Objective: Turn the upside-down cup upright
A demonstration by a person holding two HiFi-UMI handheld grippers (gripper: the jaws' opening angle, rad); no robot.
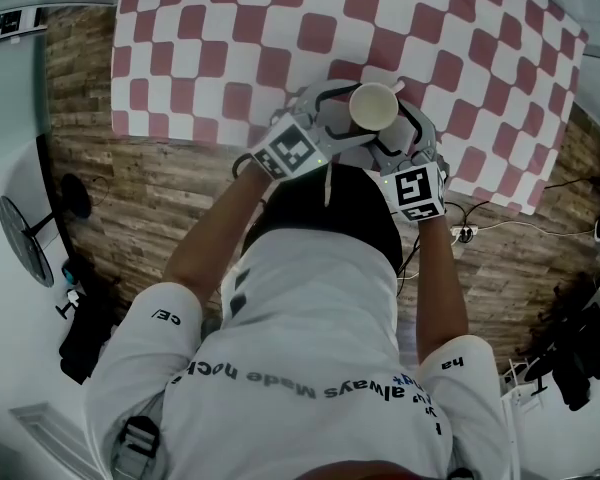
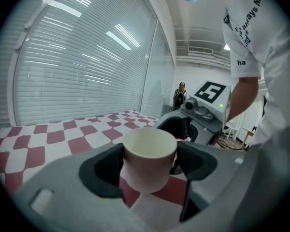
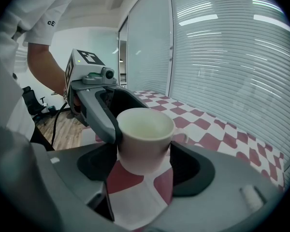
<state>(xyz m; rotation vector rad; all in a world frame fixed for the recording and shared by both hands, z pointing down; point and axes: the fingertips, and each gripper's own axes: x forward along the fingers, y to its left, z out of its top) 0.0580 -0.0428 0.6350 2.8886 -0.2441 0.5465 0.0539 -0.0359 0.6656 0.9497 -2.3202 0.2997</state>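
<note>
The white cup (image 1: 373,106) is upright with its mouth facing up, just above the near edge of the chequered table (image 1: 230,38). Both grippers meet at it from the person's side. My left gripper (image 1: 342,118) comes in from the left, and in the left gripper view its dark pads (image 2: 105,174) press the sides of the cup (image 2: 149,153). From the right comes my right gripper (image 1: 388,130), whose pads (image 3: 184,168) likewise close on the cup (image 3: 144,138). Each gripper's grey jaw shows behind the cup in the other's view. The cup's base is hidden in the head view.
The red-and-white cloth (image 1: 460,58) covers the table. Wooden floor (image 1: 130,178) lies in front of it, with a fan (image 1: 25,238) at the left and a cable with a power strip (image 1: 465,231) at the right. Window blinds (image 2: 63,71) stand beyond the table.
</note>
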